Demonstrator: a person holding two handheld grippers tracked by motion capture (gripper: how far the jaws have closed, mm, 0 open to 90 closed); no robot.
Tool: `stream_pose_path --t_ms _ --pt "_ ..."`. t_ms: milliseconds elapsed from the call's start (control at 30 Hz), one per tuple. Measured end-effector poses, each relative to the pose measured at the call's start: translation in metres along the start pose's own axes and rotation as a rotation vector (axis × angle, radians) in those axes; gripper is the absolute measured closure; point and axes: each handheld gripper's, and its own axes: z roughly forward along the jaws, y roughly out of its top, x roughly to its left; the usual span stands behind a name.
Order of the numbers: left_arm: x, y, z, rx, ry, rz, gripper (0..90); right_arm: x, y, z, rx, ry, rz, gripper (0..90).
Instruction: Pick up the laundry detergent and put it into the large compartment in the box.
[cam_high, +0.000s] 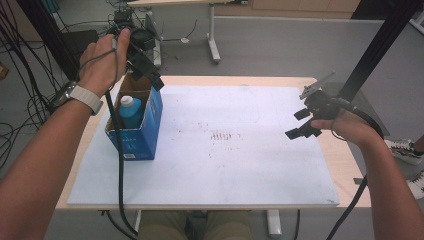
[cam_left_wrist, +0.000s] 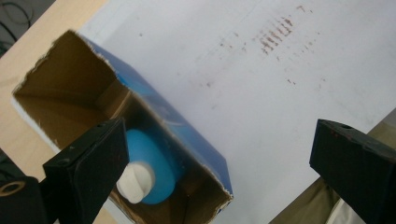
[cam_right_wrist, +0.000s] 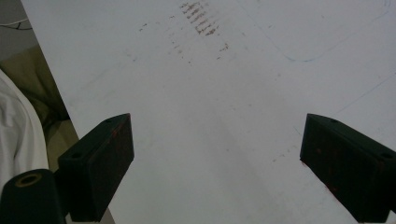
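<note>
A blue cardboard box (cam_high: 146, 120) with an open top stands at the left of the white mat (cam_high: 225, 165). Inside it a blue bottle (cam_high: 131, 112) with a white cap stands upright. My left gripper (cam_high: 146, 67) hovers above the box's far end, open, with nothing between its jaws. In the left gripper view the box (cam_left_wrist: 187, 140) lies below, and the bottle (cam_left_wrist: 152, 168) with its white cap (cam_left_wrist: 136, 182) sits near the left jaw. My right gripper (cam_high: 301, 123) is held above the mat's right side, open and empty. The right gripper view looks down on bare mat (cam_right_wrist: 210, 116).
Reddish-brown stains (cam_high: 221, 135) mark the middle of the mat. The wooden table edge (cam_high: 345, 165) shows along the right. A black frame post (cam_high: 380, 45) rises at the far right, and cables and gear (cam_high: 125, 22) lie on the floor behind the table.
</note>
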Motion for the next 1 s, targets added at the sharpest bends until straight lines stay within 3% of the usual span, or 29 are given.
stream_pose_path --t_ms 467,600,1000 --pt "-0.015 0.02 0.004 0.007 -0.056 0.213 5.4 0.0 -0.005 -0.001 -0.003 0.001 0.019 9.7" --pt "-0.02 0.026 0.008 0.015 -0.08 0.289 5.6 0.0 -0.007 0.0 -0.004 0.002 0.022 9.7" --pt "-0.041 0.044 0.025 0.043 -0.13 0.46 5.7 0.002 -0.009 0.004 -0.007 0.005 0.029 9.7"
